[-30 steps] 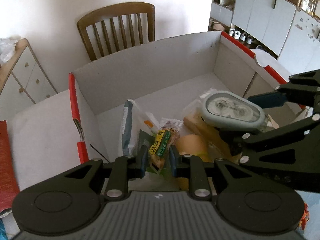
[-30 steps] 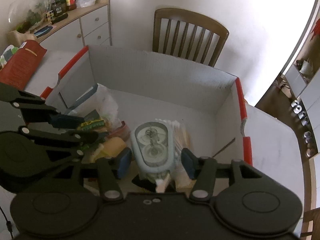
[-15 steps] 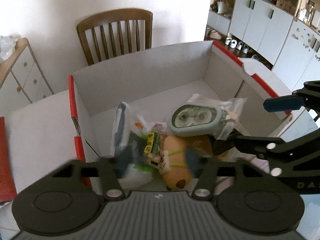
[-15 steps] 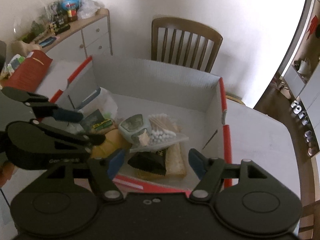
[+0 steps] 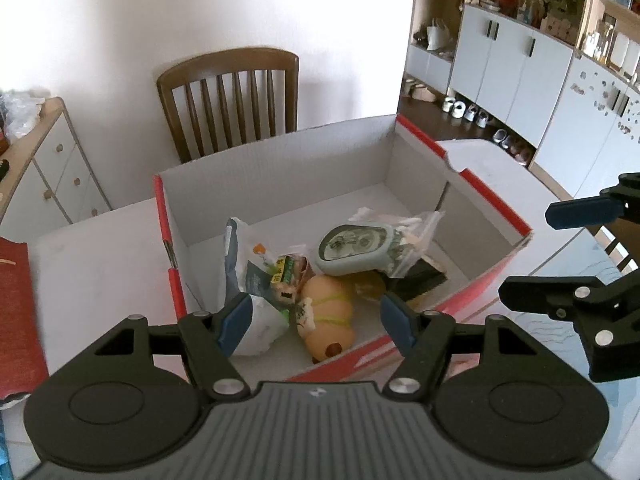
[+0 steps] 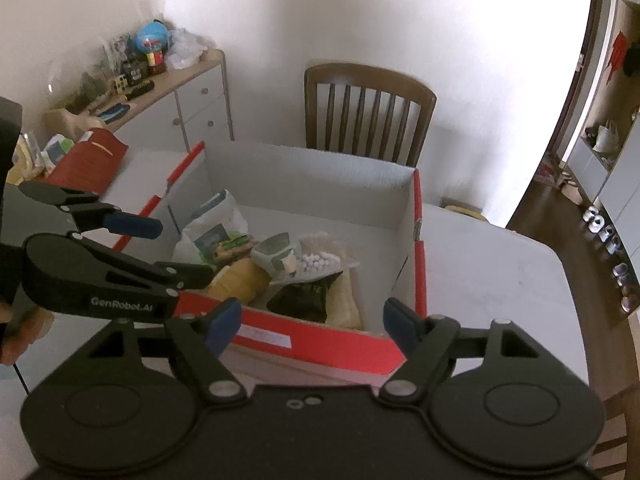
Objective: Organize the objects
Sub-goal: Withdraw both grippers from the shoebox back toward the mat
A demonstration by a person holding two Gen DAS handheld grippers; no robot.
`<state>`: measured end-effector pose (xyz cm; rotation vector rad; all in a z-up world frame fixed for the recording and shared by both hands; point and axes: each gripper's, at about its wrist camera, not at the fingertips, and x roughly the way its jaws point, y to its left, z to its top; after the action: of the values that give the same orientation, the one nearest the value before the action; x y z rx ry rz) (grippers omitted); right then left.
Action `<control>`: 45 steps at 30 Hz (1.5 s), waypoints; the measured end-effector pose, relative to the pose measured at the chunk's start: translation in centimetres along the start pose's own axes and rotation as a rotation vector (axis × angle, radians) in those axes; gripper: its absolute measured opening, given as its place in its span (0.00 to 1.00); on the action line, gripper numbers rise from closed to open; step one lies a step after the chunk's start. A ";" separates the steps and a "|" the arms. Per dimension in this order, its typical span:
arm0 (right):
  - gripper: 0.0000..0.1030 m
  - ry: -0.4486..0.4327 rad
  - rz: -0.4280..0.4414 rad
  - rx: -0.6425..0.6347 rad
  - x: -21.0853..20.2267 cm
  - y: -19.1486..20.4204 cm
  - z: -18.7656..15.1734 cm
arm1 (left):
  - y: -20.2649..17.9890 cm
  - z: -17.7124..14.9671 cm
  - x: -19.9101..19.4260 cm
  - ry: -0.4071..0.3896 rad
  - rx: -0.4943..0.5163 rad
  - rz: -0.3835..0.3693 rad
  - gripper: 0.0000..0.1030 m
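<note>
A red and white cardboard box (image 5: 280, 176) (image 6: 320, 340) stands on the white table. In it lie a grey oval case (image 5: 356, 248) (image 6: 276, 254), a green-labelled snack bar (image 5: 286, 276) (image 6: 232, 246), a tan soft toy (image 5: 328, 316), a white pouch (image 5: 240, 256), a bag of cotton swabs (image 6: 320, 258) and a black packet (image 6: 304, 294). My left gripper (image 5: 316, 320) (image 6: 172, 246) hangs open above the box's near left corner, holding nothing. My right gripper (image 6: 312, 320) (image 5: 540, 252) is above the near rim, its jaws opening, with nothing between them.
A wooden chair (image 5: 232, 96) (image 6: 368, 108) stands behind the box at the wall. A sideboard (image 6: 192, 96) with clutter is at the left. A red folder (image 5: 16, 312) (image 6: 88, 156) lies left of the box. A hand (image 6: 16, 332) holds the left gripper. Bare table (image 6: 480, 272) lies right of the box.
The left gripper let go of the snack bar and the right one let go of the grey case; both things now lie in the box. Both grippers widened and drew back and up.
</note>
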<state>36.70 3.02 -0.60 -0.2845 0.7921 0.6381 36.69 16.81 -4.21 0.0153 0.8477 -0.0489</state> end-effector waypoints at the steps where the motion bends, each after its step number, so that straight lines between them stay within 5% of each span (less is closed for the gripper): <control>1: 0.77 -0.007 0.004 0.000 -0.4 0.1 -0.1 | -0.2 -0.1 -0.4 -0.006 0.001 -0.002 0.68; 12: 0.87 -0.085 0.042 -0.005 -5.5 0.4 -2.3 | -2.7 -2.0 -5.3 -0.041 0.024 -0.033 0.68; 22: 0.98 -0.083 0.037 0.021 -8.2 -0.1 -7.4 | -5.3 -6.1 -8.1 -0.043 0.019 -0.058 0.79; 31: 0.98 -0.026 0.012 0.052 -7.9 -0.6 -12.9 | -8.1 -11.2 -7.7 0.029 0.015 -0.061 0.81; 37: 0.98 -0.001 0.000 0.005 -7.1 -0.7 -15.5 | -9.4 -14.2 -6.3 0.098 -0.047 -0.078 0.91; 38: 0.98 0.006 -0.009 -0.012 -6.9 -0.7 -15.9 | -9.8 -14.8 -5.9 0.112 -0.053 -0.080 1.00; 45: 0.96 0.061 -0.057 -0.029 -5.0 -1.8 -18.5 | -12.5 -17.4 -4.5 0.143 -0.071 -0.035 1.00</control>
<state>24.65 -9.08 -9.42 -0.3532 0.8307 0.5898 20.07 5.11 -12.33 -0.0638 0.9921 -0.0512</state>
